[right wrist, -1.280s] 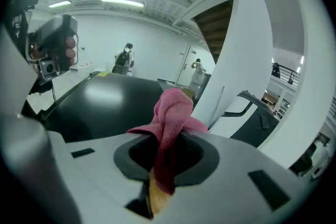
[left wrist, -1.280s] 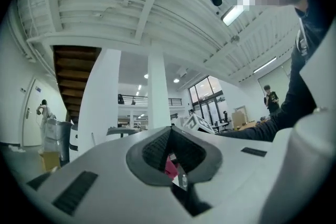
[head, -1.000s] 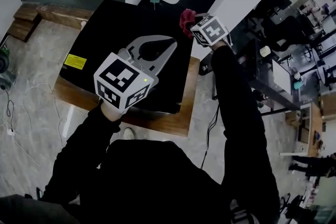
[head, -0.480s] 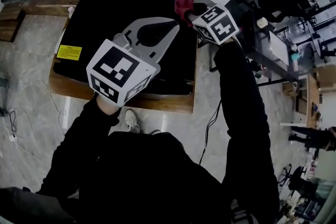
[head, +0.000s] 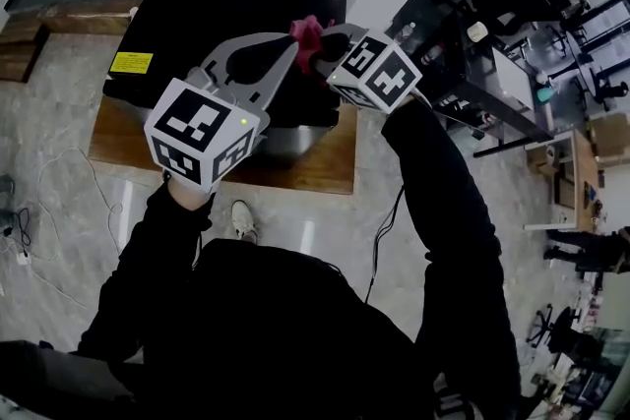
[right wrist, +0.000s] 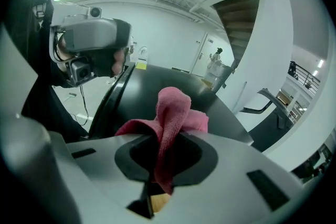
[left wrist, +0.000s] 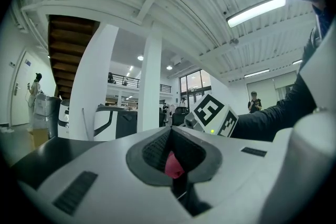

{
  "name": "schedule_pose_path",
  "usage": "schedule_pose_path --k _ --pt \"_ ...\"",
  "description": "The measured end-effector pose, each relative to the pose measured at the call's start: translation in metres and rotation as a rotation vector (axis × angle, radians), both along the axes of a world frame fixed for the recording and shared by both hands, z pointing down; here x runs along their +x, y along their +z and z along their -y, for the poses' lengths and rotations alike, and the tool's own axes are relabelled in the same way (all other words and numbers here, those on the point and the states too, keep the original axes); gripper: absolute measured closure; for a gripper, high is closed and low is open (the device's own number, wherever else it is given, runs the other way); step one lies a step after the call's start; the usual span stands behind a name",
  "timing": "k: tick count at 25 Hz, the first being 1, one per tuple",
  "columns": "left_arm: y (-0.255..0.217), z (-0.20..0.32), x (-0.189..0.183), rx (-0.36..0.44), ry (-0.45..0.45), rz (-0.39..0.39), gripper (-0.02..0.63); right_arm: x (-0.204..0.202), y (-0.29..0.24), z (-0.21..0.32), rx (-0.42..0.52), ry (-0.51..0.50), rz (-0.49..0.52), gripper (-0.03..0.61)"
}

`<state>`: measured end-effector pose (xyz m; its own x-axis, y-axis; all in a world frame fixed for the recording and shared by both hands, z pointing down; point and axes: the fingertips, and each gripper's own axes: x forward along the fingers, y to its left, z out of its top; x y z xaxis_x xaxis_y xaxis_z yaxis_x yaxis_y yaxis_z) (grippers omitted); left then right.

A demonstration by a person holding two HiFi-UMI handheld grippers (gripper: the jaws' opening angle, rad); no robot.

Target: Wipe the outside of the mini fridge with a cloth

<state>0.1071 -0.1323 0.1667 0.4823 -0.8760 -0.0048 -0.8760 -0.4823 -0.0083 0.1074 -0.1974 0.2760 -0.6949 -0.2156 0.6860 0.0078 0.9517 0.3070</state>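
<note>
Fridge top: cloth inside right gripper

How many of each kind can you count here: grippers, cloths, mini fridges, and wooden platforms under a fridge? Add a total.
Grippers: 2 (left gripper, right gripper)
Cloth: 1
Mini fridge: 1
Wooden platform: 1
Total: 5

Over black mini fridge: right gripper with pink cloth, left gripper alongside
</note>
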Motion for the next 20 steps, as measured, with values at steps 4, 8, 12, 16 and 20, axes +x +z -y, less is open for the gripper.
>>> schedule_pose_path --k 4,8,12,16,20 --pt "0.005 -0.032 0.012 -0.014 -0.027 -0.007 0.609 0.016 0.0 -0.05 -0.067 -0.041 -0.018 0.528" --pt "0.01 -0.061 0.018 -0.025 -0.064 0.005 0.609 0.027 0.001 -0.083 -0.113 -0.08 -0.033 0.528" --pt "0.01 -0.092 0.01 -0.028 -0.097 0.03 0.609 0.027 -0.016 -0.101 -0.087 -0.079 0.014 0.525" --pt "-0.01 -0.107 -0.026 0.001 -0.141 0.039 0.609 -0.003 -0.063 -0.111 -0.059 -0.08 0.126 0.523" --pt "-0.037 -0.095 -0.066 0.042 -0.159 0.026 0.609 -0.043 -0.108 -0.101 -0.032 -0.091 0.172 0.522"
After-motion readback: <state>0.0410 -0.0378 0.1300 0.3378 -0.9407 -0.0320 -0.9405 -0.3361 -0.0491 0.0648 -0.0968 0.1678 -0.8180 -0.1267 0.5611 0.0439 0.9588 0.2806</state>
